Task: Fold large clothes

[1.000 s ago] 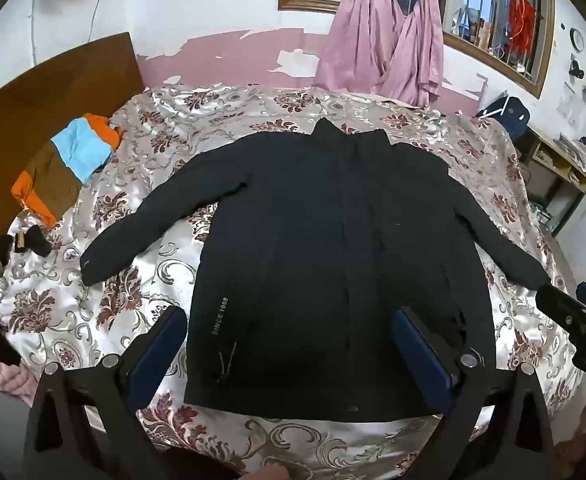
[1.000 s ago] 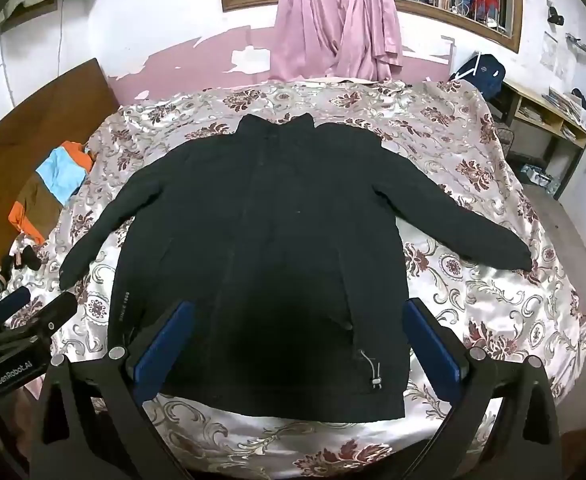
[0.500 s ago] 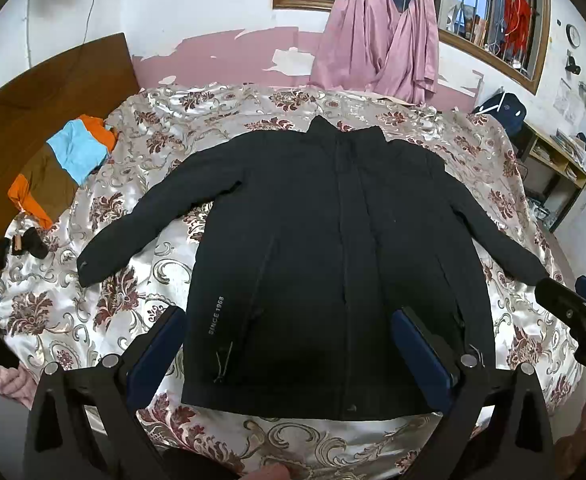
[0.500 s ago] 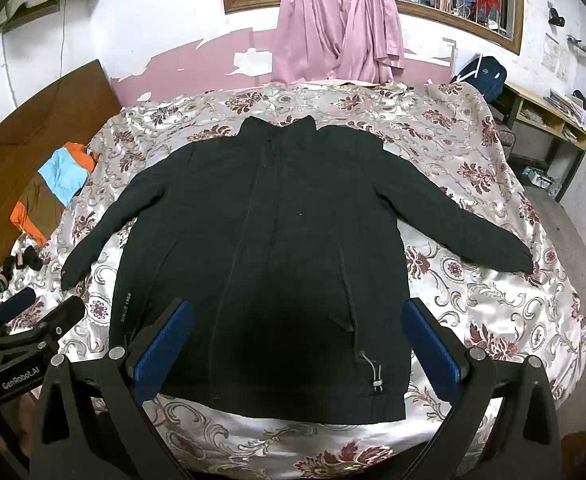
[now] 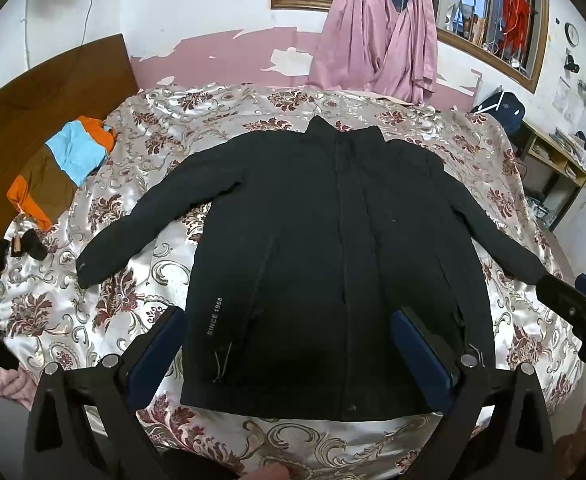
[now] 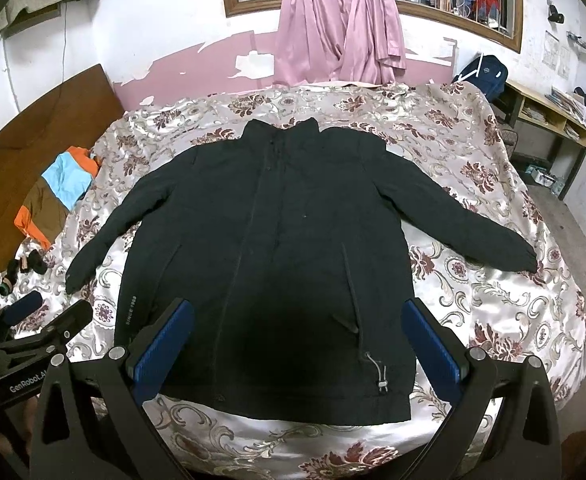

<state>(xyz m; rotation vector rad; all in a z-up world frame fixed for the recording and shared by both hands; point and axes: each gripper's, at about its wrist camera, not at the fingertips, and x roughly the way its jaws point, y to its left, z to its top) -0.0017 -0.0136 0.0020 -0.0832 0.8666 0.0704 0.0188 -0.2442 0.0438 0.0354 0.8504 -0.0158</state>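
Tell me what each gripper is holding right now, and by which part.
Nothing is held. The left gripper and right gripper are both open above the black zip-up jacket lying flat on the floral bedspread.

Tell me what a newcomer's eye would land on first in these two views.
A black jacket lies spread flat, front up, sleeves out, in the middle of the floral bedspread. Both grippers, left and right, hover open above its hem. Pink curtains hang knotted at the window behind.

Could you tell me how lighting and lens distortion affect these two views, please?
Left wrist view: fisheye bends the window frame, corners vignette black, and the satin bedspread glares. Right wrist view: same curvature; the black jacket swallows detail, with a dark shadow near its hem.
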